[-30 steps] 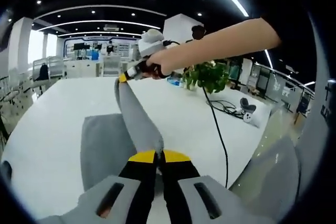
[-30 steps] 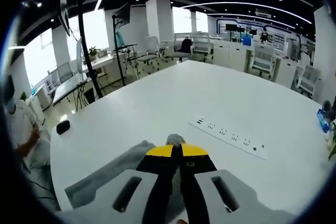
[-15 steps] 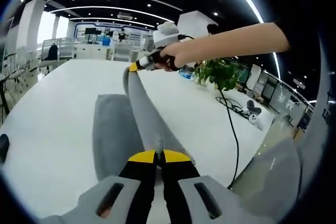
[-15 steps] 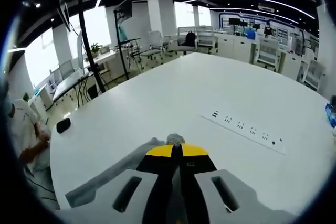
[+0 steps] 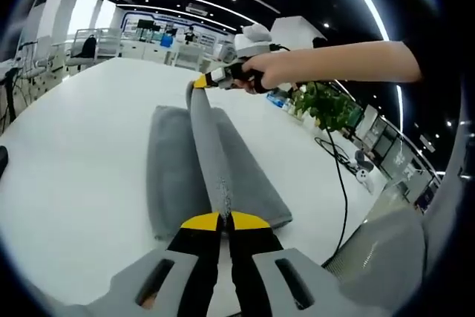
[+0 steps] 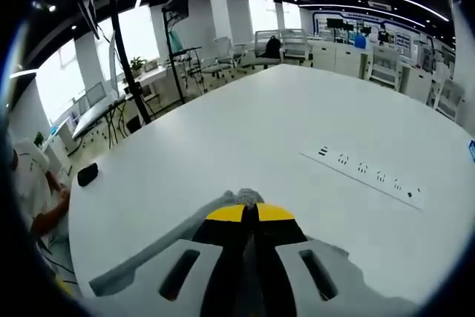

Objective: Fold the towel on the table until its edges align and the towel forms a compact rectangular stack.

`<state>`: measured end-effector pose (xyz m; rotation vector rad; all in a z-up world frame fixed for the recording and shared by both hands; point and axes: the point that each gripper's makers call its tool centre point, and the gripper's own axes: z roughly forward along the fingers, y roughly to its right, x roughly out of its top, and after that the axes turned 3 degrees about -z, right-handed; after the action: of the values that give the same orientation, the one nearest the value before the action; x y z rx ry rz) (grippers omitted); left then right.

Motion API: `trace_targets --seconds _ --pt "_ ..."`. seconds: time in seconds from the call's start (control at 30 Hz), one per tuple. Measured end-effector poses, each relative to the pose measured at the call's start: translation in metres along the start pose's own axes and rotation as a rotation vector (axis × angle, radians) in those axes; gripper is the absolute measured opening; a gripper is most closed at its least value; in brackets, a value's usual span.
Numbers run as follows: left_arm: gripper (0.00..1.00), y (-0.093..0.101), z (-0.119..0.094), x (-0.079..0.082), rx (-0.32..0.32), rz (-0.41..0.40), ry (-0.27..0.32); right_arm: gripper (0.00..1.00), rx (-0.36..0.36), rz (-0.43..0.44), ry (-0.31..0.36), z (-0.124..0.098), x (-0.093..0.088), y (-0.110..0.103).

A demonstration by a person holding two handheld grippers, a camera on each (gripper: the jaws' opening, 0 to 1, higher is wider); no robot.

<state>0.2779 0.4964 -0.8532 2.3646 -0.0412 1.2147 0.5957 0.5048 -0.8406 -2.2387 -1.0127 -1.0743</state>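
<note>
In the left gripper view we see a potted green plant [image 5: 324, 107] standing on the white table [image 5: 74, 146] at about 2 o'clock, with a black cable [image 5: 338, 176] trailing from it toward the table's near edge. A person's bare arm [image 5: 349, 64] reaches in from 3 o'clock, and office chairs and desks stand far off at 11 o'clock. In the right gripper view we see a white power strip [image 6: 367, 173] lying flat at 2 o'clock, well apart from the cloth, and a small black object [image 6: 87, 174] near the table edge at 9 o'clock. A seated person's sleeve [image 6: 33, 183] shows at the 9 o'clock side. Nothing stands between either set of jaws and the cloth.

The grey towel [image 5: 178, 168] lies on the table at the middle of the left gripper view, its lower layer flat. One raised edge runs as a taut band from 6 o'clock up to 12 o'clock. We see the left gripper [image 5: 224, 222] with its yellow tips pressed together on the near end of that band. The right gripper [image 5: 202, 82] pinches the far end, held in the person's hand [image 5: 260, 78]. In the right gripper view a small bunch of towel pokes out just past the clamped yellow tips, the rest spreading toward 7 o'clock.
</note>
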Motion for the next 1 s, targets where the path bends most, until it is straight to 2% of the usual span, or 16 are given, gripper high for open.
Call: trace_targets --seconds 0.23,0.27,0.47,0.67,0.8,1.0 --pt "0.04 -0.014 0.002 -0.014 0.014 -0.036 -0.042 0.02 0.023 -0.002 -0.014 0.019 -0.006 -0.013" --pt "0.04 -0.015 0.002 -0.016 0.017 -0.04 -0.048 0.02 0.025 0.001 -0.016 0.015 -0.006 -0.015" --pt "0.05 -0.02 0.0 -0.021 0.021 -0.052 -0.07 0.03 0.044 -0.009 -0.022 0.028 -0.01 -0.017" --pt "0.05 -0.026 -0.001 -0.023 0.03 -0.058 -0.083 0.05 0.066 -0.02 -0.012 0.026 -0.01 -0.021" --pt "0.03 -0.029 0.0 -0.028 0.059 -0.03 -0.119 0.07 0.07 -0.026 -0.013 0.028 -0.009 -0.018" --pt "0.03 -0.03 -0.004 -0.024 0.071 -0.044 -0.111 0.08 0.076 -0.034 0.001 0.024 -0.002 -0.014"
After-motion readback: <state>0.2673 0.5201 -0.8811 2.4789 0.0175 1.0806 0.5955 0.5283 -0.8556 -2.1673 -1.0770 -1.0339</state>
